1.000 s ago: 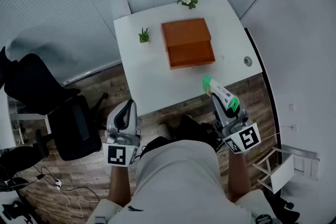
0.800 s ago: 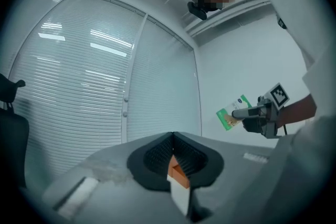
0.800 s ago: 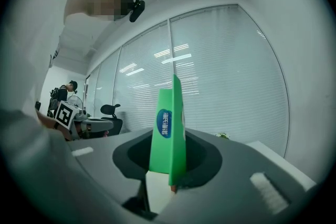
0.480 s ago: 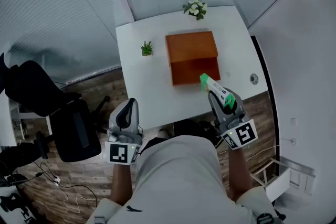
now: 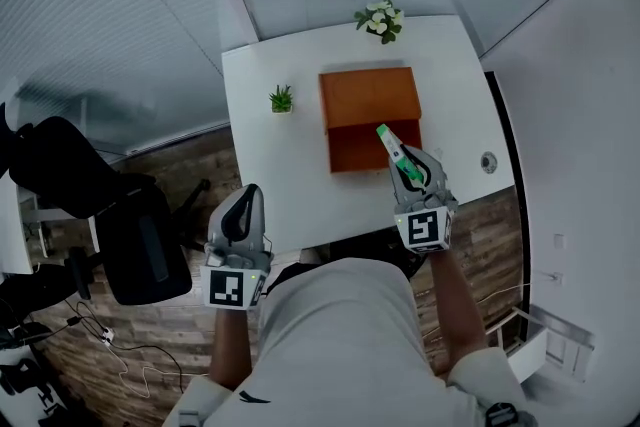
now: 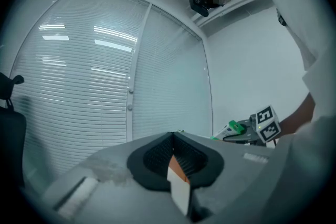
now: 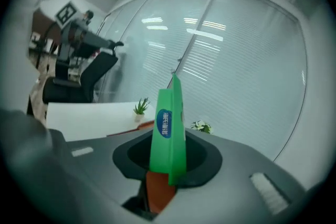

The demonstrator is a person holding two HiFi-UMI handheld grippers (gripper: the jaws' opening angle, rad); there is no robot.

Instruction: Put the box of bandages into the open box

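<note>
One box of bandages (image 5: 391,144), green, pinched edge-on in right gripper (image 5: 400,161) jaws above near wall of open box (image 5: 352,151) at frame centre; left gripper (image 6: 173,153) jaws pressed together, idle lower left; advance over cavity, lower level, then release.

Green-and-white box of bandages (image 5: 397,153), orange-brown open box (image 5: 368,100), white table (image 5: 268,165), green potted plant (image 5: 281,99), brown wood-plank floor (image 5: 185,160)

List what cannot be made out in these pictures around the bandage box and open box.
Print on the box of bandages: right gripper view, too small, blurred.
Open box interior: right gripper view, behind the right gripper.
Table: left gripper view, behind the left gripper.
</note>
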